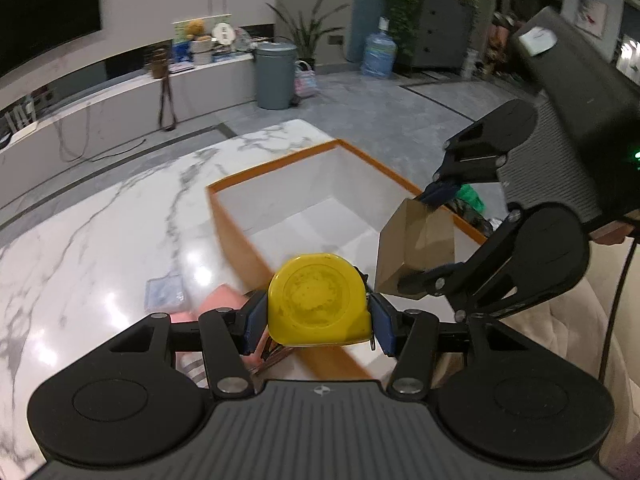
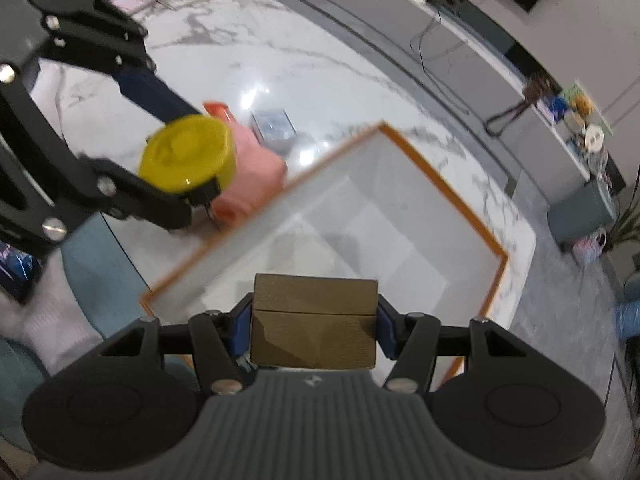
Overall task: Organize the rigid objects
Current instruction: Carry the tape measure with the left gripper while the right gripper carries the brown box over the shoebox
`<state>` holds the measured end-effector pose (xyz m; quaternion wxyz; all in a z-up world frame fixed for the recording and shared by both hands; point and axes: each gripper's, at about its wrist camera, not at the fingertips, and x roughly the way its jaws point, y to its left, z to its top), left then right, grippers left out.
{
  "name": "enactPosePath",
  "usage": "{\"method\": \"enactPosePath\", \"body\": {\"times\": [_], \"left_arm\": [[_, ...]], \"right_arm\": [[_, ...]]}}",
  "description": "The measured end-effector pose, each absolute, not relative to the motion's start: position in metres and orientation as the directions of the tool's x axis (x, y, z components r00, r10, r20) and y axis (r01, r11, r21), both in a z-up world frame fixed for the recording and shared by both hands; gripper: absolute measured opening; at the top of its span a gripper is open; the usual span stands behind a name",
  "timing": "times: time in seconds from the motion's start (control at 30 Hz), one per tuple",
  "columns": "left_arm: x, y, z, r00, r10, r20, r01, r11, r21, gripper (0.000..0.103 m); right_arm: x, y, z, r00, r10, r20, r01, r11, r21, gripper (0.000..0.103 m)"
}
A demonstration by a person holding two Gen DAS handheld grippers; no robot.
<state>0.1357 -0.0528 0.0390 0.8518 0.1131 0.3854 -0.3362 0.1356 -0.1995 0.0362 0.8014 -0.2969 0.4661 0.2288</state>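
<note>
Yellow tape measure (image 1: 318,300), round-faced w/ scuffed disc, clamped in left gripper (image 1: 318,320); tan wooden block (image 2: 314,322) pinched in right gripper (image 2: 314,328), above orange-rimmed white box (image 2: 440,172).

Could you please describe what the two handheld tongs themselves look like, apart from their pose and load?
Both the left tongs and the right tongs are matte black linkages with silver screws, blue finger pads, round black discs and a ribbed grey body bearing a small logo. In the left view, the right unit shows a green light and a white label.
</note>
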Motion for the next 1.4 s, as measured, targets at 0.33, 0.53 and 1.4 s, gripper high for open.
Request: {"method": "enactPosePath", "body": {"times": [0.33, 0.53, 1.4], "left_arm": [[0.141, -0.096, 0.019, 0.416, -0.46, -0.784, 0.709, 0.705, -0.037, 0.062], [0.151, -0.111, 0.006, 0.383, -0.436, -0.814, 0.736, 0.676, -0.016, 0.062], [0.167, -0.132, -0.016, 0.324, -0.41, -0.853, 0.758, 0.651, -0.025, 0.062]], "right_arm": [[0.156, -0.241, -0.006, 0.367, 0.085, -0.926, -0.622, 0.763, -0.176, 0.059], [0.175, -0.251, -0.031, 0.279, 0.106, -0.954, -0.632, 0.769, -0.099, 0.06], [0.197, -0.256, -0.061, 0.053, 0.139, -0.989, -0.479, 0.873, 0.097, 0.069]]}}
